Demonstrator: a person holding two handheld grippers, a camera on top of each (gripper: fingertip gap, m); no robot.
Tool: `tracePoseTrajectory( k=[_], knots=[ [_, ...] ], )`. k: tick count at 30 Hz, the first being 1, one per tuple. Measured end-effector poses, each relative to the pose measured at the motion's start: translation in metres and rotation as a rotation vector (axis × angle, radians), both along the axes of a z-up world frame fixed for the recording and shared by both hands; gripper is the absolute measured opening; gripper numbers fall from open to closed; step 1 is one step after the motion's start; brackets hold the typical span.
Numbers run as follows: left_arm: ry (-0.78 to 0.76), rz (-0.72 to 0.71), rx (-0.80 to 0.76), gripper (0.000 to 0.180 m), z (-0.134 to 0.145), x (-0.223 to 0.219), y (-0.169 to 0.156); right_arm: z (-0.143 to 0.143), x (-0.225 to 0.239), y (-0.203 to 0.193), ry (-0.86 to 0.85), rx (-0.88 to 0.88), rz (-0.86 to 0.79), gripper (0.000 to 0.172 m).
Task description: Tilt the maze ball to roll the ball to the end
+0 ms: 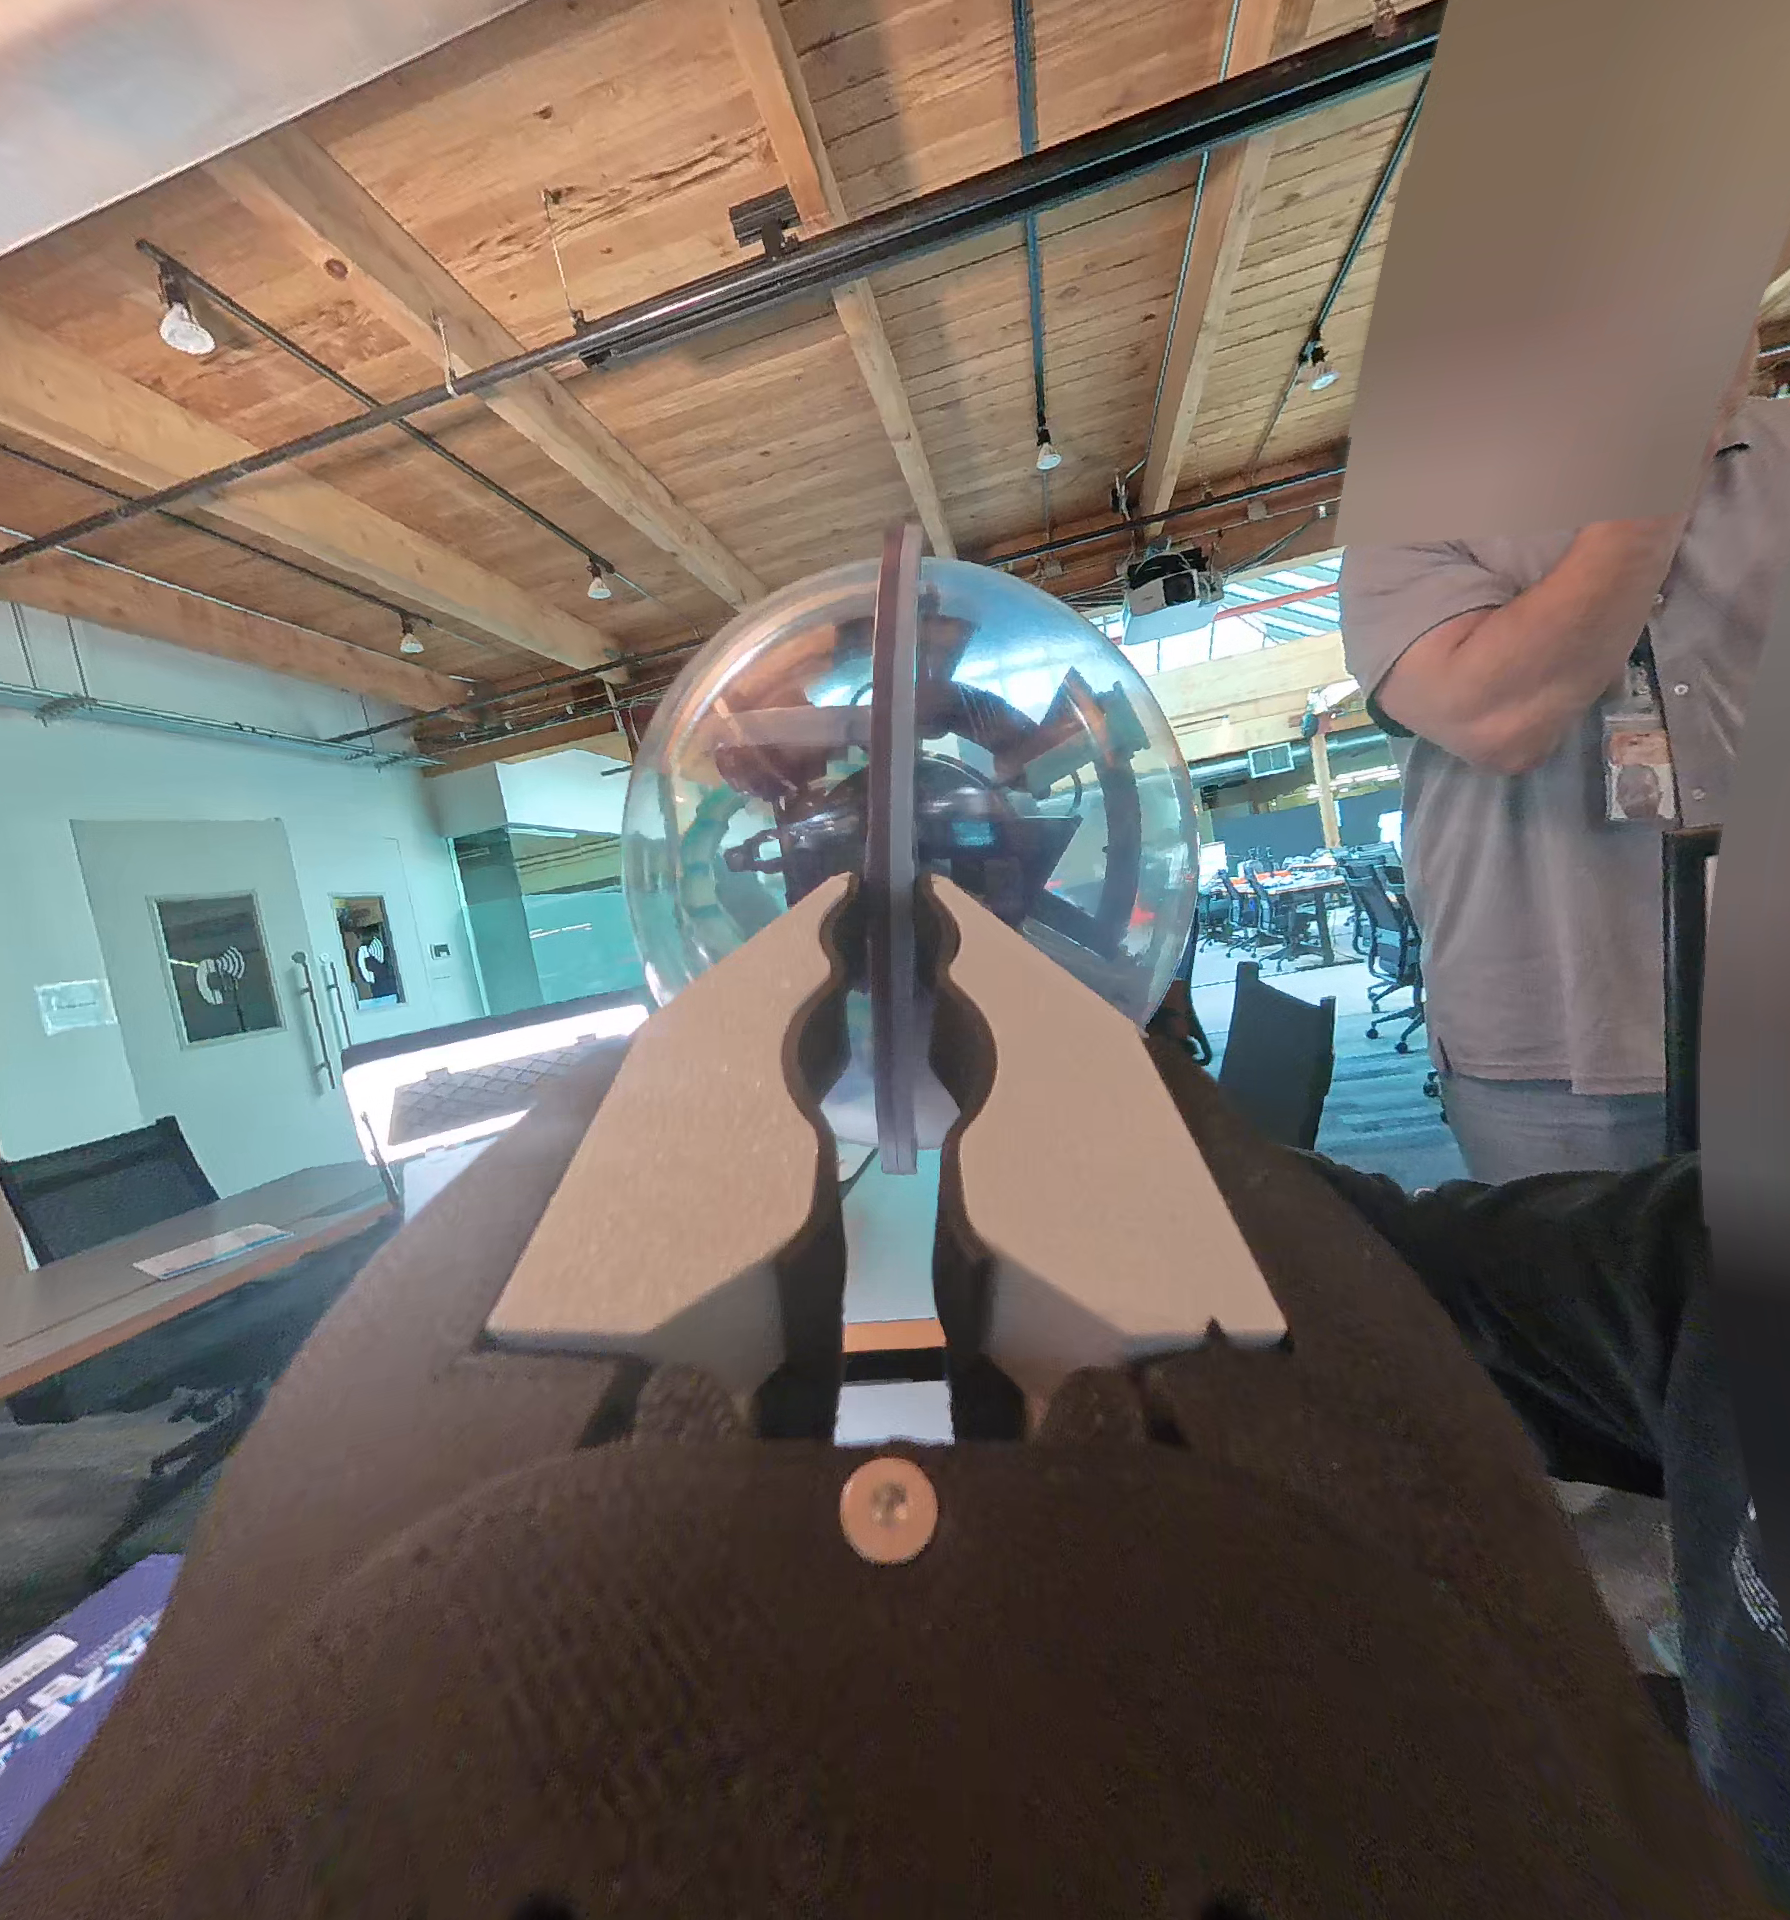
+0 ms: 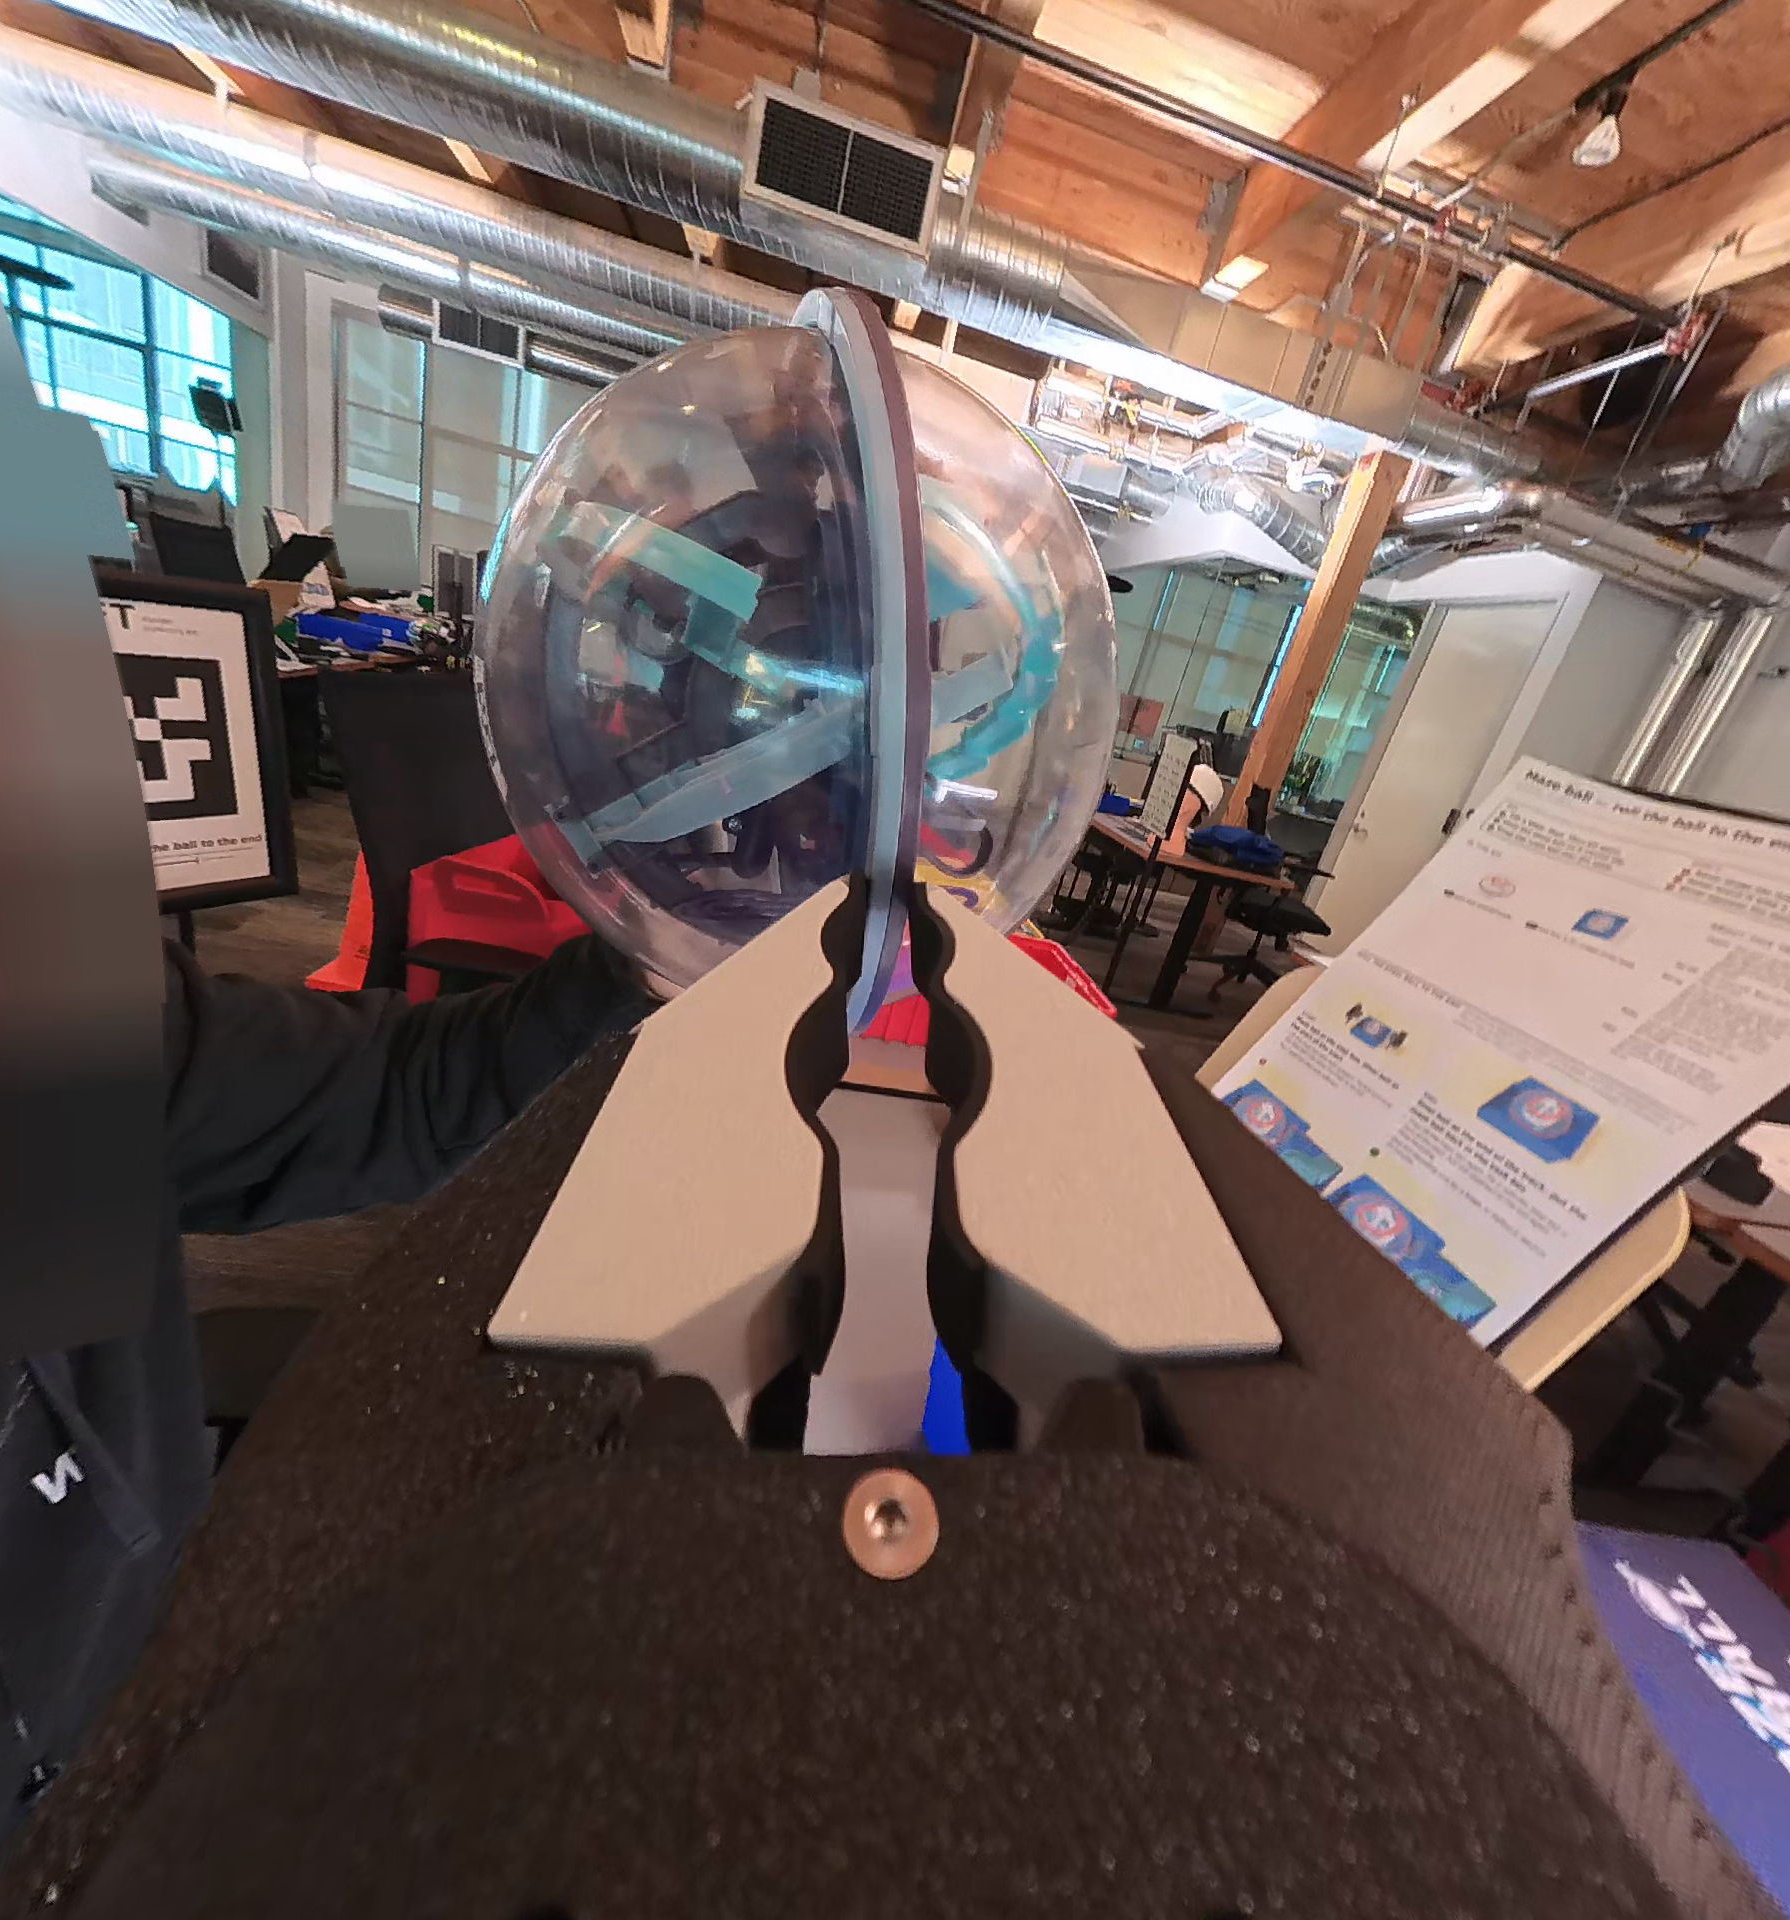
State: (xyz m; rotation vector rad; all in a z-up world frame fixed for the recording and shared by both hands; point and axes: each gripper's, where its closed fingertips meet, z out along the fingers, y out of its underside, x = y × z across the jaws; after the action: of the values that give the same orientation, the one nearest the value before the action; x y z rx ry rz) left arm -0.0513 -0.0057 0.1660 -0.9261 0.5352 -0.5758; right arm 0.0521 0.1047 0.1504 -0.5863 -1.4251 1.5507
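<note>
Maze ball (image 1: 912, 790): clear sphere with teal and dark tracks inside, held up in the air between both grippers, above the worktop level; a flat purple-grey rim (image 1: 896, 935) circles its seam.
Left gripper (image 1: 896, 894): jaws narrow, both grey fingertips (image 1: 818, 914) pressed on the rim from either side.
Right gripper (image 2: 883, 894): jaws narrow, clamped on the rim (image 2: 886, 623) of the same sphere at its opposite side.
Orientation: rim stands near upright in both wrist views, slightly tilted in the right one.
Inner ball: cannot tell its position on the track.
Surroundings: instruction sheet (image 2: 1556, 1039) propped to the right; person in grey shirt (image 1: 1525, 831) standing beyond; framed marker sign (image 2: 195, 727) at left.
</note>
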Motion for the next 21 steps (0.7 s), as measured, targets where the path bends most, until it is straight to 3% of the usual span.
tracePoseTrajectory(
  k=[10, 21],
  knots=[
    [-0.002, -0.008, -0.002, 0.007, -0.010, -0.003, 0.007, -0.009, -0.003, 0.007, -0.018, -0.011, -0.012, 0.005],
    [0.138, -0.027, 0.172, 0.007, 0.005, 0.006, -0.012, 0.013, 0.000, -0.005, 0.084, 0.103, -0.010, 0.005]
  ],
)
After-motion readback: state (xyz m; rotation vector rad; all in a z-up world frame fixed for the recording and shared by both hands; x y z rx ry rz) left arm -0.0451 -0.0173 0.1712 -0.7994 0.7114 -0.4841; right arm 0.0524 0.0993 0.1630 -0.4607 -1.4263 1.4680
